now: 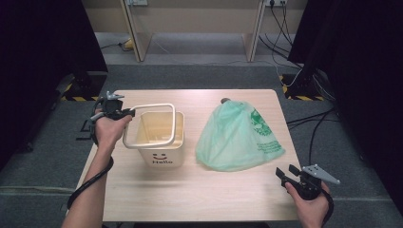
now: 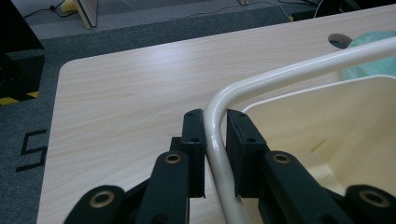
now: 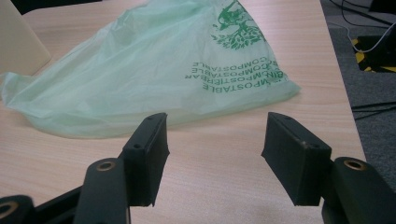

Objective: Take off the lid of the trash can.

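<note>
1. Table [image 1: 199, 199]: pale wood-grain laminate, flat, rounded corners, a cable hole near the far edge. Smooth top, so I judged that the bin could slide on it if pulled sideways.
2. Bag [image 1: 236, 136]: thin green translucent film, crinkled, dark green print, lay flat and fanned out just right of the bin, apart from it. Risk: limp film could slip out of a pinch, or the gripper could catch only one layer, so the mouth would not open.
3. Bin [image 1: 160, 137]: cream plastic, square, tapering walls, smiley and "Hello" on the near face, stood left of the table's centre, inside looked bare. Looked light, so it could tip or drag if the frame was lifted crooked.
4. Frame [image 1: 151, 126]: cream, glossy, thin round rod bent into a rounded rectangle, sat raised and tilted over the bin's rim. Slick round rod could roll or slide between flat pads.
5. Left gripper [image 2: 215, 140]: at the bin's left side, jaws clamped on the frame's corner bend.
6. Right gripper [image 3: 214, 149]: well right of the bin, near the table's front edge, jaws apart, nothing between them, aimed at the bag.
</note>
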